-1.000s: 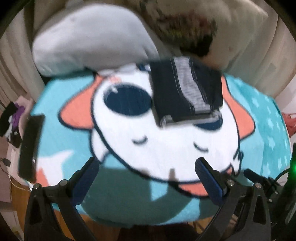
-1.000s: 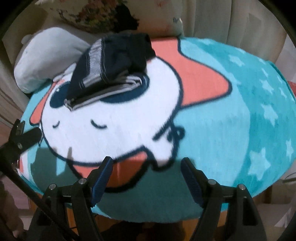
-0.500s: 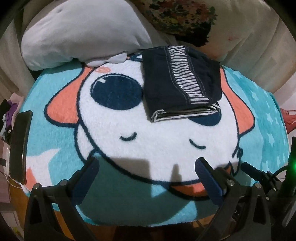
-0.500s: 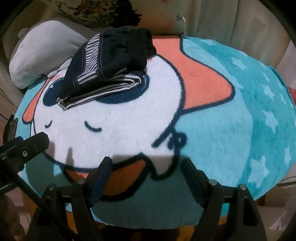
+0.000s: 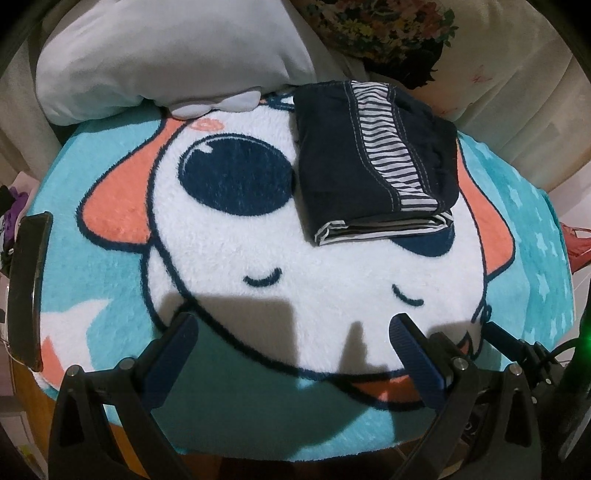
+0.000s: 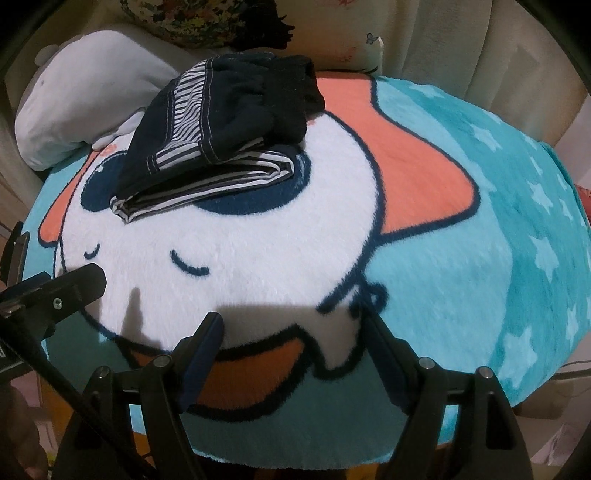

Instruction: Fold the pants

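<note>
The navy pants (image 5: 373,162) with a striped band lie folded into a compact stack on the far part of the cartoon blanket (image 5: 332,280). In the right wrist view the pants (image 6: 221,125) sit at the upper left. My left gripper (image 5: 293,343) is open and empty, low over the blanket's near edge, well short of the pants. My right gripper (image 6: 291,343) is open and empty, also at the near edge. A finger of the left gripper (image 6: 66,291) shows at the left of the right wrist view.
A white plush pillow (image 5: 166,62) lies behind the blanket at the far left, touching it. A floral cushion (image 5: 388,26) and cream upholstery stand behind the pants. A dark flat object (image 5: 27,291) rests at the blanket's left edge.
Both grippers have drawn back slightly and steadied; the pants lie unmoved in the same folded stack. Both stay open.
</note>
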{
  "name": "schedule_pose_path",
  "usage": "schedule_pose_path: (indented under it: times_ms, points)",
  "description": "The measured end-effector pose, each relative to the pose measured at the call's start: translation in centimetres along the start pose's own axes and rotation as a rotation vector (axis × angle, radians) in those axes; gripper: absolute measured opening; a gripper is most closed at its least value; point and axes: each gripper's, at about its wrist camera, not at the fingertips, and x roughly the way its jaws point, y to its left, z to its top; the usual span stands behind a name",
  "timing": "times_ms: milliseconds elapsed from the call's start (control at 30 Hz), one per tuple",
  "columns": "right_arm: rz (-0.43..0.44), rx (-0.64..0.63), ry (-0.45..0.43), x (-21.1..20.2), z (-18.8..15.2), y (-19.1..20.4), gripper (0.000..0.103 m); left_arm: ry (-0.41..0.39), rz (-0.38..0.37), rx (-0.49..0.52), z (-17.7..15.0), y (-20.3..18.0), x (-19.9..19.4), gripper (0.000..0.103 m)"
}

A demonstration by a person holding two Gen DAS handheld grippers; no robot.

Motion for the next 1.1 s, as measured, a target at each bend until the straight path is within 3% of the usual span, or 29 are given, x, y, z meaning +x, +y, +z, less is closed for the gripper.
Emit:
schedule_pose_path:
  times_ms: [1100]
  points:
    - [0.02, -0.04, -0.023, 0.8, 1.9, 0.5, 0.084, 0.008, -0.013, -0.01, 0.4, 0.0, 0.6, 0.103]
